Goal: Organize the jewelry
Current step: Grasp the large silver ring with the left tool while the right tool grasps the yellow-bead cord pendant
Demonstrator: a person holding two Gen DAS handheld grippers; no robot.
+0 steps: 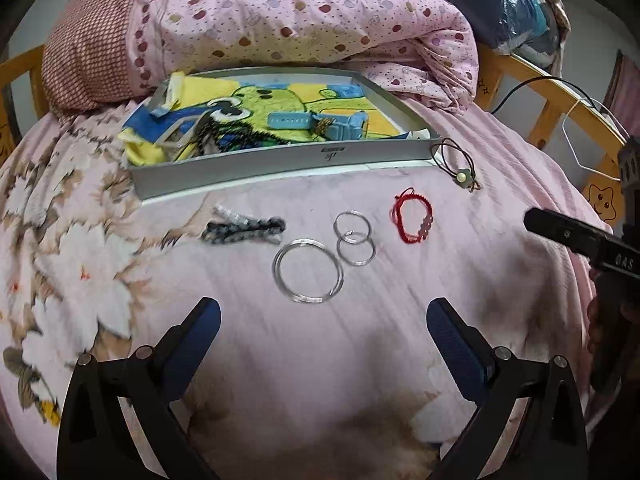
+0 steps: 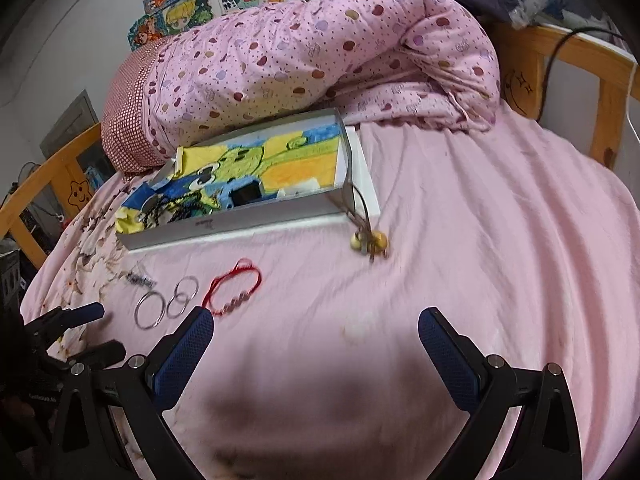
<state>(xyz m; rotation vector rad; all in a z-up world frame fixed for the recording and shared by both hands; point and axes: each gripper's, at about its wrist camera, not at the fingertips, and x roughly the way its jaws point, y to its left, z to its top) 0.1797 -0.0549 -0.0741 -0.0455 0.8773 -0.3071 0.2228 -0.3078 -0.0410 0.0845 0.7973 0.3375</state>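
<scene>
On the pink bed [image 1: 460, 240], just before the grey box [image 1: 280, 160], lie a large silver ring [image 1: 308, 271], two smaller rings [image 1: 355, 238], a red bracelet [image 1: 412, 216] and a beaded bracelet [image 1: 244, 228]. A brown cord with beads [image 2: 370, 240] rests against the box's right corner. Both the left tongs [image 1: 323, 316] and right tongs [image 2: 316, 326] hover wide apart, gripping nothing.
</scene>
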